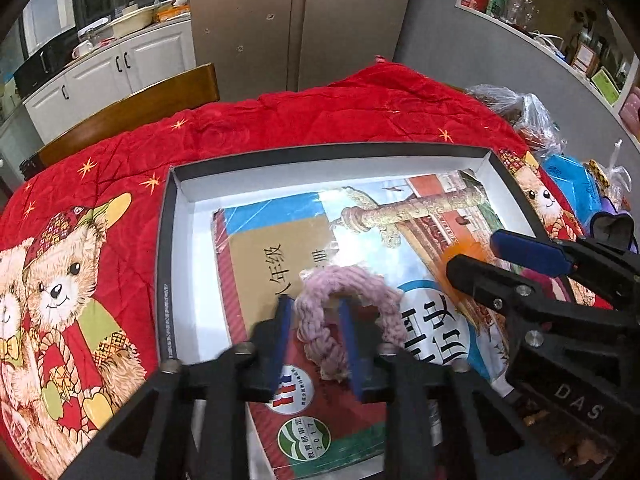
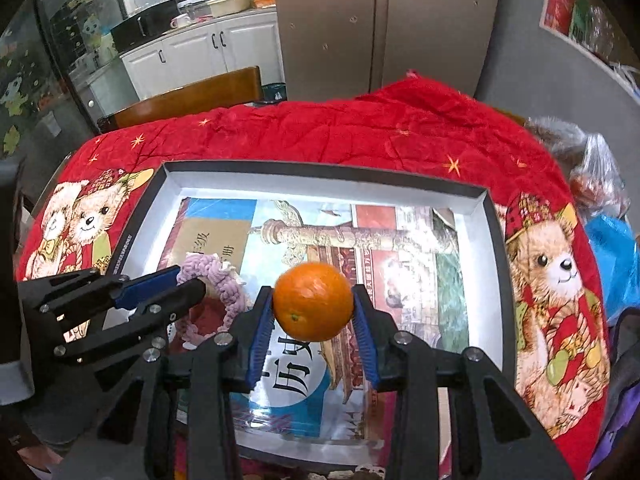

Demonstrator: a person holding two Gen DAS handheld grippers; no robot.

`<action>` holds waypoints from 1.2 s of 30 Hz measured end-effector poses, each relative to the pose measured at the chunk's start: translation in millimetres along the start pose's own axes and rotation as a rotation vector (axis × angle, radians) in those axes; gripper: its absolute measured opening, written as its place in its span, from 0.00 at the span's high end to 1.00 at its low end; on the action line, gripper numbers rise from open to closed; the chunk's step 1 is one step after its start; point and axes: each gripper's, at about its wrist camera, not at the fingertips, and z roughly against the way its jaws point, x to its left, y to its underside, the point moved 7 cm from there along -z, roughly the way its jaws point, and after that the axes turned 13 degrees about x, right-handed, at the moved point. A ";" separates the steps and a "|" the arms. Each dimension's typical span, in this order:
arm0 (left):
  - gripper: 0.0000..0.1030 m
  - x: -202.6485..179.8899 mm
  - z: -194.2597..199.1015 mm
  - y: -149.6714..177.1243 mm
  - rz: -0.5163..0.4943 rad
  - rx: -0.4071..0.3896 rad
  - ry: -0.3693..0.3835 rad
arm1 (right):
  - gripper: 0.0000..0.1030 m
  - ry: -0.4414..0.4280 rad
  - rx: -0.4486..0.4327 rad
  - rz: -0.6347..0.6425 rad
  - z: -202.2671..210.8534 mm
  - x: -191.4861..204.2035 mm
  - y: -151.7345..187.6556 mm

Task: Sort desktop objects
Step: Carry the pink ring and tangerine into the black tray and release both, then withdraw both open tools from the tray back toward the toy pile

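While both your grippers hang over the shallow black-rimmed box [image 2: 332, 172] on the red teddy-bear quilt [image 2: 360, 128], each has one item between its fingers. Your left gripper [image 1: 316, 344] has its jaws spread a little around the pink crocheted ring [image 1: 344, 304], which lies on the history textbook [image 1: 280, 248] inside the box; the pads stand beside the yarn without squeezing it. Your right gripper [image 2: 314, 316] has the mandarin orange [image 2: 312, 300] between its blue pads [image 2: 260, 332], both sides touching the peel, above the same book cover. Behind the table are a wooden chair [image 2: 188, 96] and white cabinets [image 2: 200, 52].
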 end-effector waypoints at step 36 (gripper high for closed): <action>0.12 12.8 29.6 -4.4 0.009 -0.105 0.058 | 0.00 -0.030 -0.212 -0.013 53.6 0.6 -9.4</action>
